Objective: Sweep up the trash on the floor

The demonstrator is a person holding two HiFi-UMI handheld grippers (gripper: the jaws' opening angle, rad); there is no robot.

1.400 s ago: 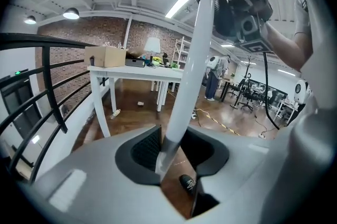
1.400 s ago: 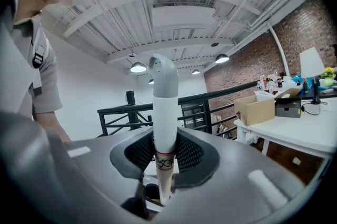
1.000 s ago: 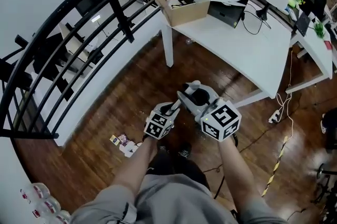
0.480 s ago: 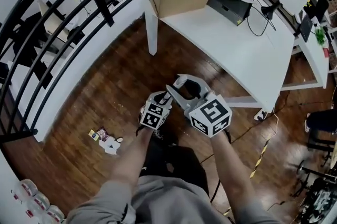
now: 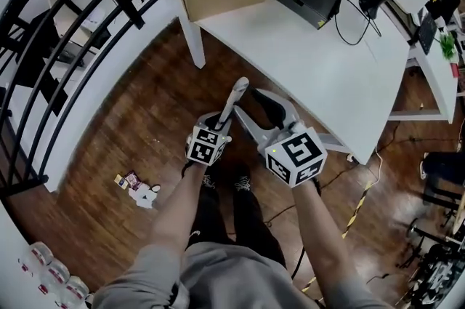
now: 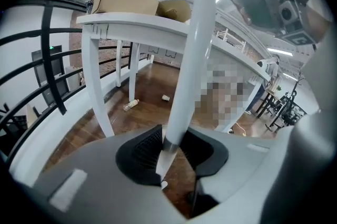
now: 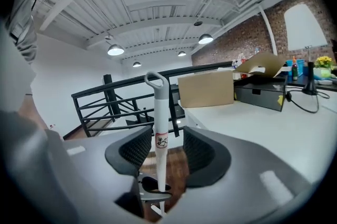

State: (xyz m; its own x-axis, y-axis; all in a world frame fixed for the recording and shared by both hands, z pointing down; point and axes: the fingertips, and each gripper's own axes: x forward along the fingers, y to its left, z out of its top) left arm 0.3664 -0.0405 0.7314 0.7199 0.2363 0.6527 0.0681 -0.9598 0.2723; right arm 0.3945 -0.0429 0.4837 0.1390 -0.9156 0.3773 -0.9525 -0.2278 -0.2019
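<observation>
Head view: the person's left gripper [image 5: 221, 120] pinches a white handle [image 5: 234, 98] that slants up toward the white table [image 5: 327, 60]. The right gripper [image 5: 258, 110] is just beside it, spread. The trash [image 5: 138, 187], a small heap of wrappers and paper, lies on the wooden floor [image 5: 145, 133] off to the left, near the black railing [image 5: 87, 2] and well apart from both grippers.

Left gripper view: the left gripper [image 6: 167, 152] is pressed onto the handle [image 6: 189, 59]. A bottle [image 6: 131, 104] lies on the floor under the table.

Right gripper view: the right gripper [image 7: 160, 152] has just been opening. A loop-topped handle [image 7: 159, 112] stands between its pads [image 7: 134, 149], touching neither.
</observation>
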